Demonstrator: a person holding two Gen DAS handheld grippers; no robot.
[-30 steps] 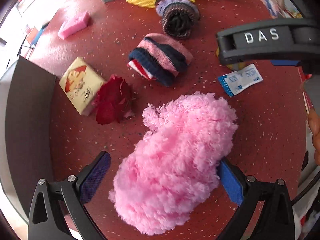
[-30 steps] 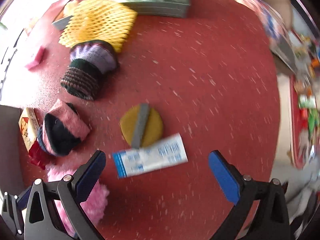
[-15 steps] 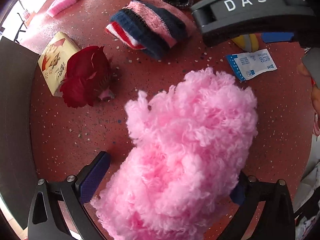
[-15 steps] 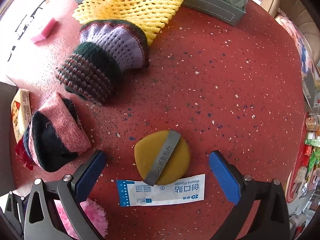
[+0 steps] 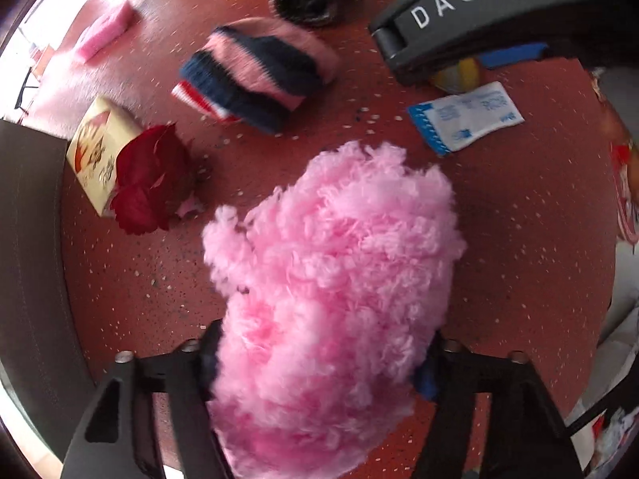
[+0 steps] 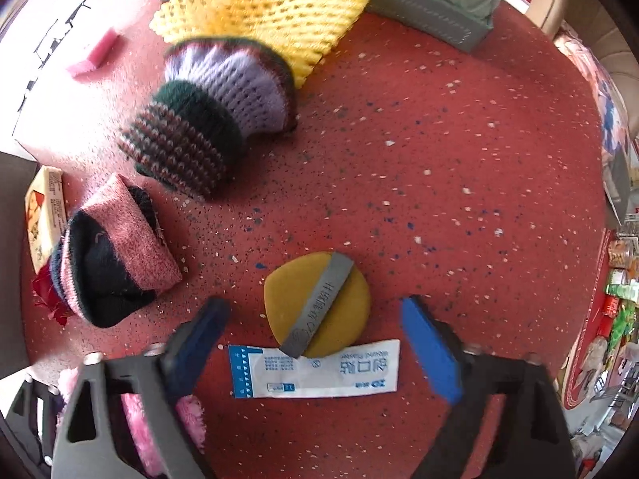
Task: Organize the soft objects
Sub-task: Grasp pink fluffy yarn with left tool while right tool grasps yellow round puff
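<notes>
A pink fluffy bundle [image 5: 335, 279] fills the lower middle of the left wrist view. My left gripper [image 5: 315, 367] points down at it, and its closing jaws sink into the fluff on both sides. The right wrist view holds a round yellow puff [image 6: 319, 299] with a grey strap, overlapping a white-and-blue plaster packet [image 6: 315, 371]. My right gripper [image 6: 313, 311] straddles both, its jaws closing, with the blue pads [image 6: 427, 343] clear of them. A pink-and-navy knit piece [image 5: 259, 76] and a purple-green knit piece [image 6: 211, 111] lie farther off.
On the red speckled table [image 6: 439, 159] lie a yellow foam net [image 6: 259, 4] against a grey tray [image 6: 431, 12], a pink sponge [image 5: 106, 34], a tissue pack [image 5: 98, 155] and a red flower-like tuft [image 5: 147, 183]. A dark panel [image 5: 28, 239] borders the left edge.
The left fingers have closed in from wide apart onto the pink fluff. The right gripper has dropped closer to the puff and packet, and its fingers have narrowed.
</notes>
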